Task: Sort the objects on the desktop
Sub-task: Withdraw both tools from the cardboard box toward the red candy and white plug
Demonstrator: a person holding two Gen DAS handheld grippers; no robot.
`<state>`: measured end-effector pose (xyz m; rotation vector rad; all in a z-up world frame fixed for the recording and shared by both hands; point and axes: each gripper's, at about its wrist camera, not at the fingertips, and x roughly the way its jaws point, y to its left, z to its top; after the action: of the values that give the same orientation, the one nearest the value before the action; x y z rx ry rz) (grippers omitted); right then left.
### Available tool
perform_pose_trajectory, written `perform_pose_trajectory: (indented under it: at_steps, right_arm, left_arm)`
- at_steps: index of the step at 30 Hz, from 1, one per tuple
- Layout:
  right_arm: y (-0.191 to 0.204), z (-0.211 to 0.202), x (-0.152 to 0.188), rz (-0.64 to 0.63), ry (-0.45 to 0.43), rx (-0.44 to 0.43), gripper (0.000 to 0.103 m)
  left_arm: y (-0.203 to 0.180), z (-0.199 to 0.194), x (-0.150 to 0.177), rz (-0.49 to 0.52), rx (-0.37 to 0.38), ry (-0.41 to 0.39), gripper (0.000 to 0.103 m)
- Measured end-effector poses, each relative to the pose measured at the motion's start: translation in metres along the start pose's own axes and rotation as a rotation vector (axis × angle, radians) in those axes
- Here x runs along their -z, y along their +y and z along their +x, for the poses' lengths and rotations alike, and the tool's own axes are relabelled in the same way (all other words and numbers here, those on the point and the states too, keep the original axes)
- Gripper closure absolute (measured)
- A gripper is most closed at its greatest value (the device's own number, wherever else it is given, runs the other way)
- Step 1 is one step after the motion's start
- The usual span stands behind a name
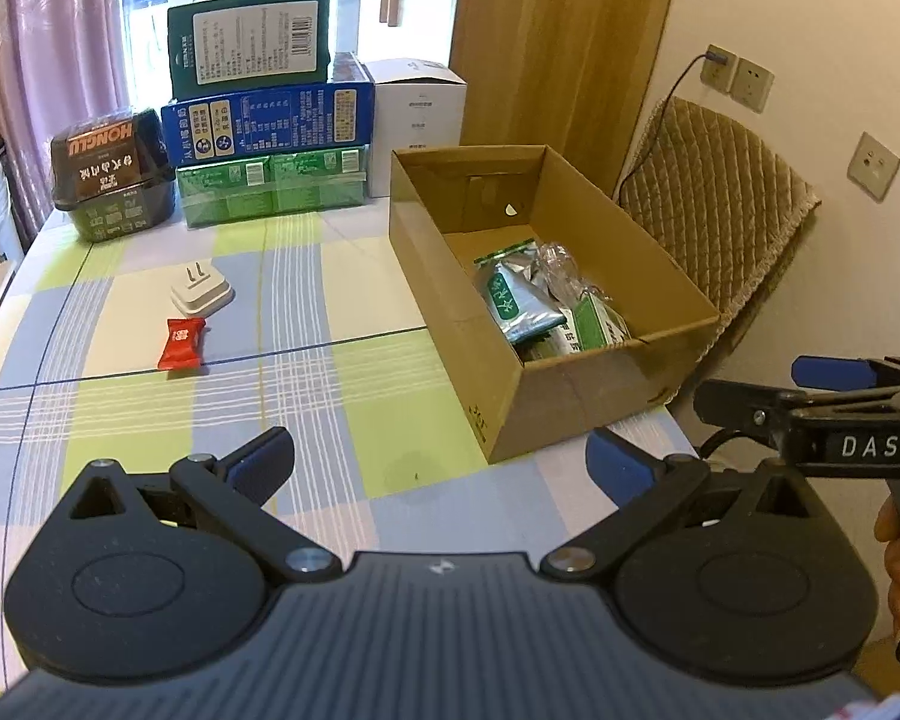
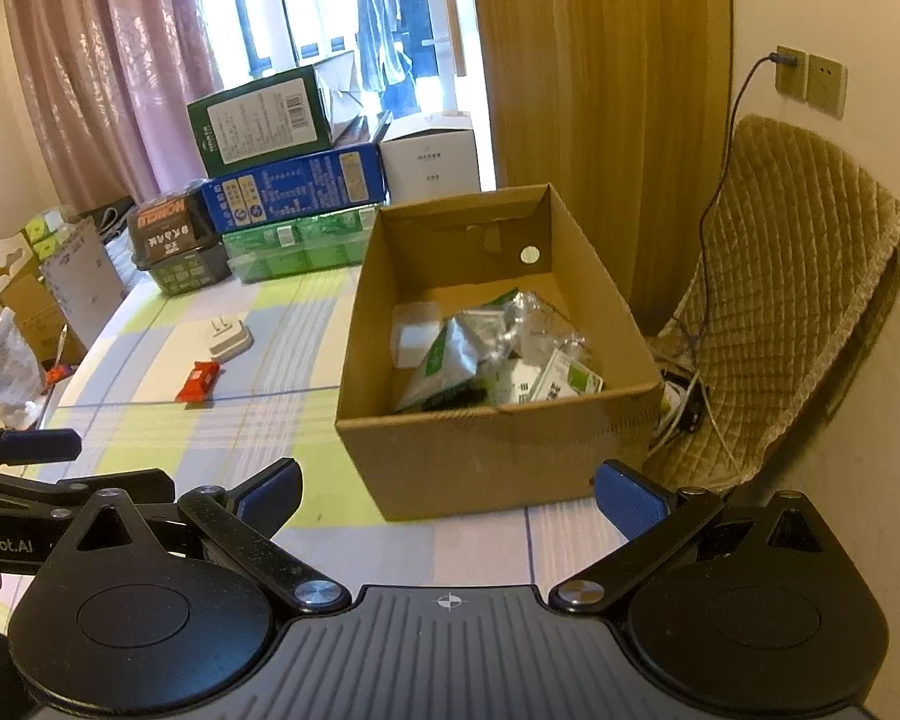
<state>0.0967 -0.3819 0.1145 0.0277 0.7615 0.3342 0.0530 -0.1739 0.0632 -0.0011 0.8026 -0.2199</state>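
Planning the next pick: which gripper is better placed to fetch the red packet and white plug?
Left. The red packet and white plug lie on its side; the cardboard box fills the right gripper's view. Both grippers are open.

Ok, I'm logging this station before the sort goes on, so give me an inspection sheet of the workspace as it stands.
Surface: table with checked cloth, mostly bare in the middle.
Job's things: white plug adapter and red snack packet lie loose, side by side; cardboard box open, already holding foil and green packets.
Clutter: stacked green, blue and white cartons and a black tub at the far edge.
Grippers: left gripper and right gripper both open, empty, above the near edge.
Cables: one cable plugged into the wall socket, more wires on the floor by the chair.
Surroundings: padded chair, curtains, window.
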Motion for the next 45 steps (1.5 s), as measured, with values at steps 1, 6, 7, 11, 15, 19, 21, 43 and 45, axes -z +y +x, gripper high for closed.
perform_pose_trajectory:
  at_steps: [1, 6, 7, 11, 15, 19, 21, 43, 45]
  right_arm:
    - [0.001, -0.002, 0.002, 0.004, 0.001, 0.000, 0.002]
    - [0.008, -0.006, 0.012, 0.007, 0.018, -0.015, 0.002]
    - [0.010, -0.006, 0.013, 0.010, 0.021, -0.018, 0.002]
    - [0.019, -0.003, 0.016, 0.014, 0.031, -0.029, 0.002]
    - [0.035, 0.002, 0.018, 0.000, 0.043, -0.042, 0.002]
    - [0.056, 0.006, 0.019, -0.020, 0.048, -0.066, 0.002]
    - [0.069, 0.011, 0.019, -0.038, 0.047, -0.083, 0.002]
    - [0.176, 0.162, -0.007, -0.187, -0.069, -0.247, 0.002]
    - [0.177, 0.180, -0.011, -0.198, -0.076, -0.246, 0.002]
  left_arm:
    - [-0.001, -0.001, 0.001, 0.006, -0.005, 0.000, 0.001]
    - [0.003, -0.004, 0.007, 0.012, -0.014, 0.009, 0.001]
    - [0.005, -0.004, 0.008, 0.011, -0.015, 0.009, 0.001]
    - [0.014, -0.006, 0.012, 0.016, -0.024, 0.012, 0.001]
    - [0.030, -0.010, 0.017, 0.010, -0.038, 0.004, 0.002]
    - [0.057, -0.014, 0.022, -0.011, -0.058, -0.002, 0.002]
    - [0.076, -0.017, 0.024, -0.033, -0.065, -0.006, 0.002]
    - [0.234, 0.051, 0.010, -0.142, -0.223, -0.076, 0.002]
    - [0.240, 0.066, 0.010, -0.157, -0.222, -0.084, 0.002]
